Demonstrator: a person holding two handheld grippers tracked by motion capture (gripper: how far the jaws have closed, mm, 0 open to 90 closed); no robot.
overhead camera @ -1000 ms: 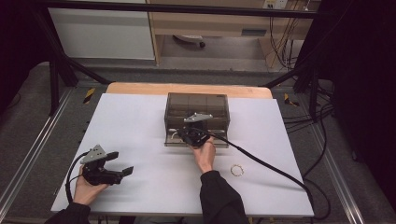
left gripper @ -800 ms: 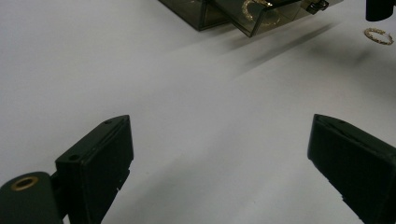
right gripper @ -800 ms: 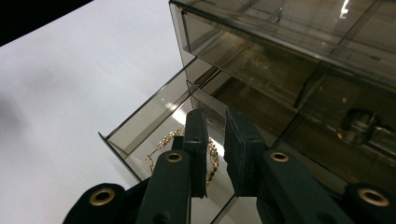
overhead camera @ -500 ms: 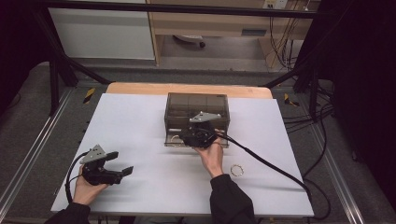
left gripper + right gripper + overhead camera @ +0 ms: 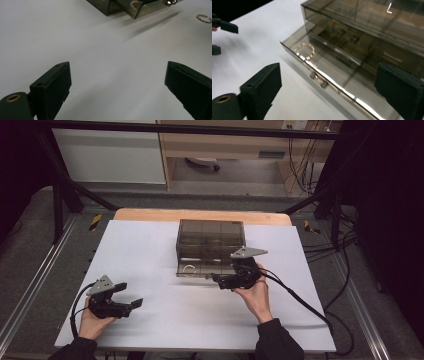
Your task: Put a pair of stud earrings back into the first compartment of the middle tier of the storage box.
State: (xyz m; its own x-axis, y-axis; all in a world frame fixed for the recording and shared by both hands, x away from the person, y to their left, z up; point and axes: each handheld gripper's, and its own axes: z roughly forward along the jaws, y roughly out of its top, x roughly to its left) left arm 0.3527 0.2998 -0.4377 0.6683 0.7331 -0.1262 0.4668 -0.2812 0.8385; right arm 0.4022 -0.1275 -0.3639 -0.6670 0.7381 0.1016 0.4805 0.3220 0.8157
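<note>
Box [image 5: 210,240]: smoky clear plastic, glossy, with bright reflections along the open drawer [image 5: 319,67] front. Drawer knobs [image 5: 318,79]: shiny metal. Ring [image 5: 305,50] in drawer: glittery, gold-toned. Desk [image 5: 150,320]: matt white, smooth; far edge bare wood. Right tongs [image 5: 329,95]: matt black.

Black tongs [image 5: 219,281], grey three-cornered plates, black cables, dark sleeves [image 5: 274,344].

Your left hand [image 5: 92,320] held the left gripper [image 5: 131,296] low at your near left, its jaws wide apart and empty, pointing toward the right. Your right hand [image 5: 256,296] held the right gripper [image 5: 216,281] farther forward, aimed left; its jaws had just been opening and stood wide with nothing between them.
</note>
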